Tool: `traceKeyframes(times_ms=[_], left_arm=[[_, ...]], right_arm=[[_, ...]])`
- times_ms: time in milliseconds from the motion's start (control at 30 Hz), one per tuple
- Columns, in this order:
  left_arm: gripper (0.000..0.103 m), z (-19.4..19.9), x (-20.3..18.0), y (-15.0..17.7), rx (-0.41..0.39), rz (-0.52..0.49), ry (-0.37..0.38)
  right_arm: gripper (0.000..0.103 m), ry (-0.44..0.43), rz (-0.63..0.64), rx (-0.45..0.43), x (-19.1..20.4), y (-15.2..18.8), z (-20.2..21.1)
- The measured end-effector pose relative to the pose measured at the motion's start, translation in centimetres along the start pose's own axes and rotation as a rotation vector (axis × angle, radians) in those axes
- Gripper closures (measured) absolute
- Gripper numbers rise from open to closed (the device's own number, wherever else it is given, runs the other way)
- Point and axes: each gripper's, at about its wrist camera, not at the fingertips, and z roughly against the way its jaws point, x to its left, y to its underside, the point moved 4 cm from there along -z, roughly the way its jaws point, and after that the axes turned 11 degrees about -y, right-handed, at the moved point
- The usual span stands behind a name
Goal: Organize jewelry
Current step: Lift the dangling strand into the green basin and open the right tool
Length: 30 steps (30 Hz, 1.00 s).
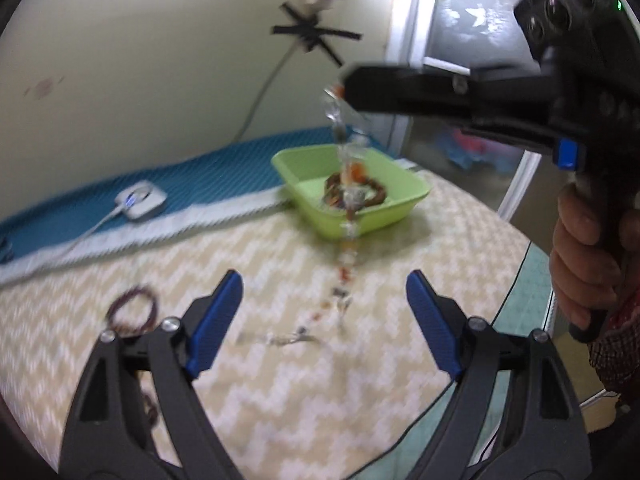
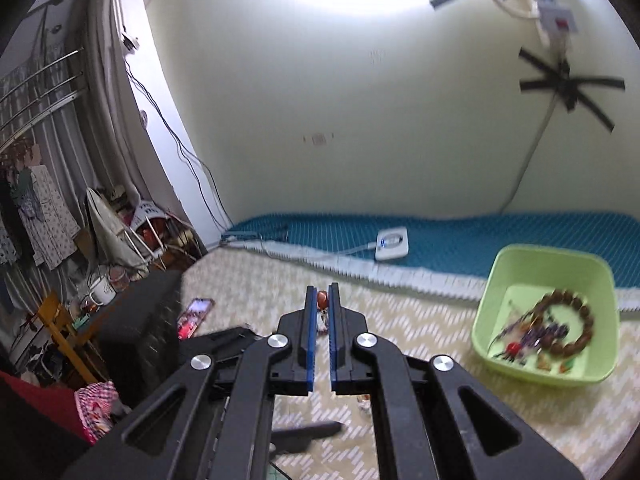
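A long bead necklace [image 1: 347, 184] of clear and orange beads hangs from my right gripper [image 1: 347, 87], which is raised above the bed and shut on its upper end. Its tail trails on the patterned cover. In the right wrist view an orange bead of the necklace [image 2: 322, 299] shows between the shut blue pads of my right gripper [image 2: 322, 294]. My left gripper [image 1: 324, 284] is low over the cover, open, with nothing between its fingers. A green tray [image 1: 404, 196] [image 2: 596, 276] holds a brown bead bracelet [image 2: 576, 324] and other pieces. A dark thin bracelet [image 1: 134, 310] lies on the cover at left.
A white device [image 1: 141, 200] [image 2: 393, 245] with a cable rests on the teal mat [image 1: 224, 172]. A phone [image 2: 195, 316] lies near the bed's left edge. The wall stands behind the bed, clutter and a chair to the left. A person's hand [image 1: 580, 264] holds the right gripper's handle.
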Motion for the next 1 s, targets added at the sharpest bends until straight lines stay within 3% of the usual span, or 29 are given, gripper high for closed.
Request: traceKeyframes(times_ms=[67, 133, 167, 233, 467, 633, 867, 933, 967, 1000], left_arm=[[0.036, -0.6, -1.1, -1.2, -0.023, -0.037, 0.033], [0.090, -1.3, -1.9, -2.5, -0.009, -0.057, 0.098], [0.098, -1.5, -2.0, -3.1, -0.003, -0.056, 0.126], [0.098, -1.4, -2.2, -5.0, -0.030, -0.061, 0.153], [0.098, -0.5, -2.3, -13.6, -0.114, -0.080, 0.124], [0.098, -2.6, -2.7, -18.2, -0.118, -0.049, 0.124], [0.098, -9.2, -3.9, -17.7, -0.019, -0.022, 0.120], [0.097, -11.7, -3.8, -16.4, 0.028, -0.005, 0.082], [0.094, -13.1, -3.6, -15.6, 0.063, -0.002, 0.040], [0.070, -14.1, -3.5, -14.7, 0.106, -0.001, 0.011]], right_arm=[[0.103, 0.005, 0.017, -0.024, 0.3, -1.1, 1.1], [0.103, 0.016, 0.030, -0.045, 0.4, -2.0, 1.9], [0.103, 0.022, 0.036, -0.052, 0.4, -2.3, 2.0], [0.103, 0.039, 0.047, -0.080, 0.2, -3.5, 3.2], [0.103, 0.094, 0.047, -0.200, -2.2, -9.1, 7.7], [0.103, 0.155, 0.027, -0.242, -5.5, -11.1, 9.3], [0.103, 0.191, -0.074, -0.189, -11.7, -7.6, 6.9], [0.103, 0.185, -0.128, -0.164, -14.1, -5.7, 5.5], [0.103, 0.183, -0.154, -0.163, -15.3, -4.8, 4.9], [0.103, 0.185, -0.201, -0.160, -16.9, -3.3, 4.0]])
